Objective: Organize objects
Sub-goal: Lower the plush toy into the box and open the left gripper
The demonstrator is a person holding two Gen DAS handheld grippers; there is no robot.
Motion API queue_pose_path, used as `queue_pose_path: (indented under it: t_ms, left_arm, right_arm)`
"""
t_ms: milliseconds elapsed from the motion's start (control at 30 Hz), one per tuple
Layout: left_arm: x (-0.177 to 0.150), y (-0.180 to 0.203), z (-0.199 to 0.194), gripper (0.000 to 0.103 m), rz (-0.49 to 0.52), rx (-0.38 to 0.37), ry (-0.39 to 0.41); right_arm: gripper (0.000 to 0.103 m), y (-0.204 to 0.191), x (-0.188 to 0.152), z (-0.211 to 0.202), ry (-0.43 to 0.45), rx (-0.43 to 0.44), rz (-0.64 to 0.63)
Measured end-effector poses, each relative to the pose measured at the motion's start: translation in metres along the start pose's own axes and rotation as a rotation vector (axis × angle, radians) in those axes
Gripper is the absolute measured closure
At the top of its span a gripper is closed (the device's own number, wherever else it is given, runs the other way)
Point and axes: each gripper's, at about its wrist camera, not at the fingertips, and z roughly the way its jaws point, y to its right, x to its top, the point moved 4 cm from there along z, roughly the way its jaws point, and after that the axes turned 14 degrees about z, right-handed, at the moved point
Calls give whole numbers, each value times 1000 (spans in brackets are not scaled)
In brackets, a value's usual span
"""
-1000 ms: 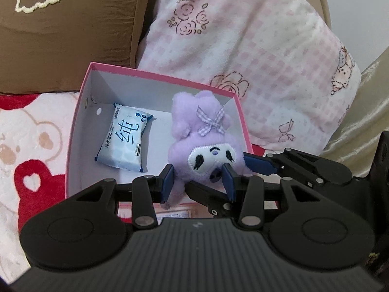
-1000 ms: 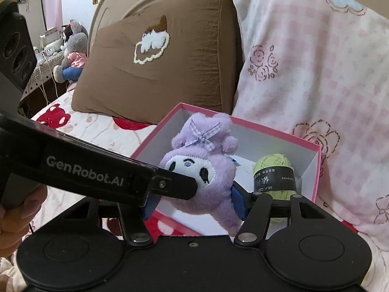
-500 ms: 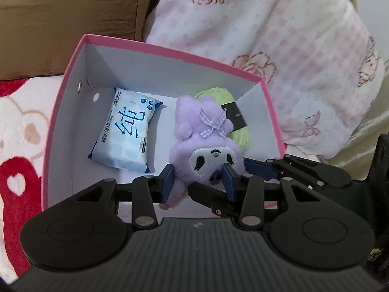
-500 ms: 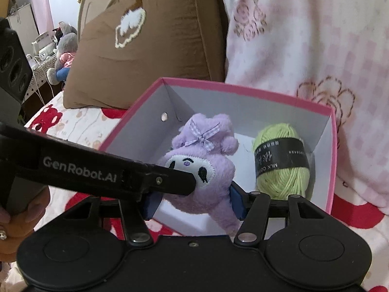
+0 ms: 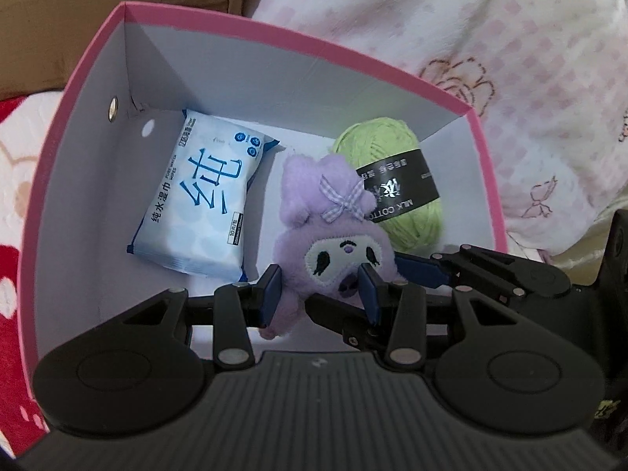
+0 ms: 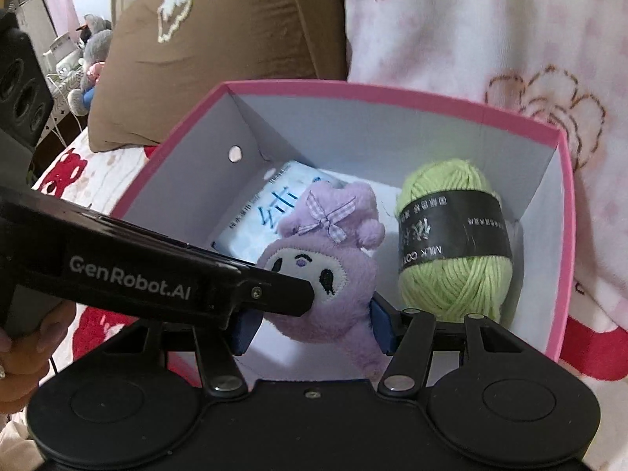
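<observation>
A purple plush toy [image 5: 333,231] with a checked bow is held over the open pink box [image 5: 274,35]. My left gripper [image 5: 320,294] is shut on its lower body. My right gripper [image 6: 310,327] is shut on the same plush toy [image 6: 325,259] from the other side. Inside the box lie a blue wet-wipes pack [image 5: 200,204] on the left and a green yarn ball [image 5: 396,192] with a black label on the right. The wet-wipes pack [image 6: 267,208] and the yarn ball [image 6: 451,235] also show in the right wrist view, as does the box [image 6: 392,98].
The box sits on a bed with a red-and-white blanket [image 5: 15,149]. A brown pillow [image 6: 219,39] and a pink checked pillow [image 6: 490,31] lean behind it. A black speaker [image 6: 19,86] and plush toys [image 6: 90,55] stand at the far left.
Both grippers have moved forward and down with the plush toy, from in front of the box to over its inside. The box fills more of both views.
</observation>
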Motion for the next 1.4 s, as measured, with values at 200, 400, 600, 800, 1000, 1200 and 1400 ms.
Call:
queue_pose_path:
  t_ms: [200,400,600,800,1000,1200,1400]
  left_arm:
    - [2,0,9,63,2,5,-31]
    - [1,-3,15,63,-6,-3,-50]
    - [-1,-3,18,63,-6,-1,-46]
    - [-2,-5,21,63,-9,7,-45]
    - [-5,-6,21,63,12,38,-37]
    - [-2,-6,4,63,31,52,-7]
    - [0,2,-32,63,79,72,12]
  right_arm:
    - [41,8,-1,10,-35,-8,30]
    - [42,10,-3,12,-39,-32,14]
    - [45,16,-5,16,-68,-37,34]
    - [53,18,-6,18,-79,-35,45]
    - [55,17,-7,21,-100,-48,67]
    - [55,17,-4,23,-113,-35,116]
    - [50,1,-10,-8,1,-83,36]
